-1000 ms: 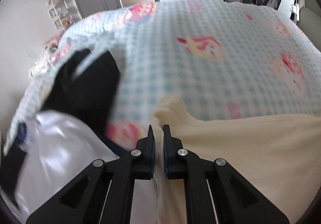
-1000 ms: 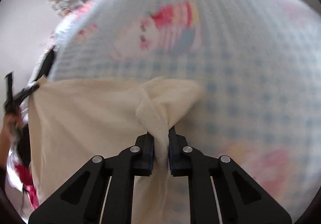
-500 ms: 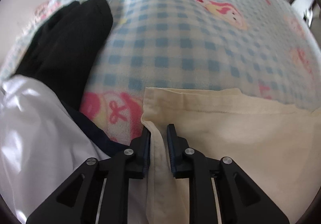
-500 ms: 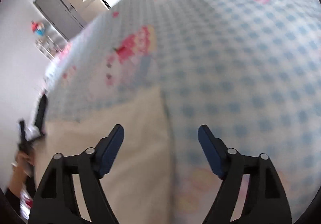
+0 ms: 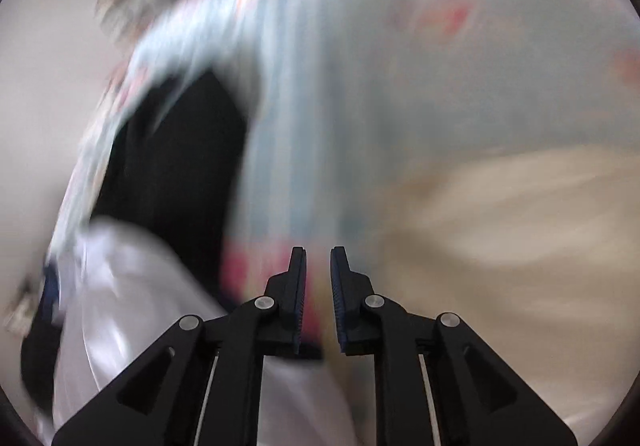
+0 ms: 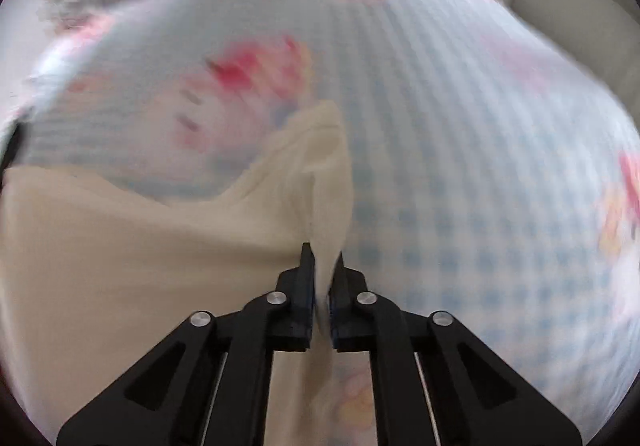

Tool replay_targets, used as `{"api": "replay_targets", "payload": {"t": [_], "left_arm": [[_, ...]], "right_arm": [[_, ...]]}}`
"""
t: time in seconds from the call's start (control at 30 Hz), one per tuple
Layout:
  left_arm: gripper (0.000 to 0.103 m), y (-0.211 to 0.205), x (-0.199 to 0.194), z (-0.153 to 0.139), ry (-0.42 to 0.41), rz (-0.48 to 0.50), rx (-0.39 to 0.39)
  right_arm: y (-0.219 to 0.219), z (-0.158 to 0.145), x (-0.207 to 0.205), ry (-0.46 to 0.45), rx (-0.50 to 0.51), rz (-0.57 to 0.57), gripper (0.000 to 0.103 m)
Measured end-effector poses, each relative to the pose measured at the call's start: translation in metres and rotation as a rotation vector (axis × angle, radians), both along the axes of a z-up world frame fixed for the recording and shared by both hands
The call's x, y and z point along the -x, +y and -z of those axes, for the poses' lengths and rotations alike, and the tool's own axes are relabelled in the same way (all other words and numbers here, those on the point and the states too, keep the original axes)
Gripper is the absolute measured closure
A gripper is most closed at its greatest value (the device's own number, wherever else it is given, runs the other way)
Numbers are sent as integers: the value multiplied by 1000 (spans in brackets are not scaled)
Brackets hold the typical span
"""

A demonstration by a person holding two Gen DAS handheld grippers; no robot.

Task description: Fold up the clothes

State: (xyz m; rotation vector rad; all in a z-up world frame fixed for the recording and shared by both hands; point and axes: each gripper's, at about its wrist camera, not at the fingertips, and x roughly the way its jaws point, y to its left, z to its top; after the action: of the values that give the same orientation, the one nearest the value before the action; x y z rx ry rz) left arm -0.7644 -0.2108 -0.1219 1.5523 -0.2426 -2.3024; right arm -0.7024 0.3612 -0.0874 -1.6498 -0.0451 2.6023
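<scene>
Cream garment on bed, spread toward 9 o'clock | right hand-held gripper clamped on its corner | left hand-held gripper slightly apart, empty | keep cloth taut, align edges

Your right gripper, spread wide over the checked blanket half a second ago, now pinches a raised corner of the cream garment. Your left gripper no longer clamps the cream edge; its jaws stand slightly apart, and its view is now blurred.
</scene>
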Motion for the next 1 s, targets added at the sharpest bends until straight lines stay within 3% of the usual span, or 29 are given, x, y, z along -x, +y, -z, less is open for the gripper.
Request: {"api": "replay_targets", "payload": {"t": [0.07,0.1,0.13,0.2,0.27,0.37,0.47,0.53,0.6,0.7,0.77,1.0], "left_arm": [[88,9,-24,-25,79,56,-42],[78,13,-37,-38,118,83,-63],[65,17,-49,-51,157,111,-84],[51,34,-84,-82,228,193,-120],[51,59,-107,-104,222,311,-197],[49,117,-174,-113,180,477,-353],[48,176,-242,-99,164,533,-408],[48,210,-280,-71,92,513,-469],[48,237,-313,-44,6,491,-480],[48,255,-363,-10,-76,477,-395],[46,250,-400,5,-84,438,-341],[41,196,-535,-5,25,299,-492]], "right_arm": [[-7,19,-6,-35,-50,12,84],[-6,10,-12,7,-42,7,75],[-4,-2,-19,46,-25,9,72],[9,-37,-37,106,46,47,67],[13,-71,-63,138,173,31,59],[-14,-101,-125,129,387,-92,55],[-62,-93,-214,75,375,-186,54],[-93,-88,-273,40,366,-249,48],[-124,-80,-331,2,355,-303,47],[-151,-42,-395,-64,313,-305,47],[-150,-27,-430,-69,297,-297,47],[-119,-7,-542,-13,262,-266,43]]}}
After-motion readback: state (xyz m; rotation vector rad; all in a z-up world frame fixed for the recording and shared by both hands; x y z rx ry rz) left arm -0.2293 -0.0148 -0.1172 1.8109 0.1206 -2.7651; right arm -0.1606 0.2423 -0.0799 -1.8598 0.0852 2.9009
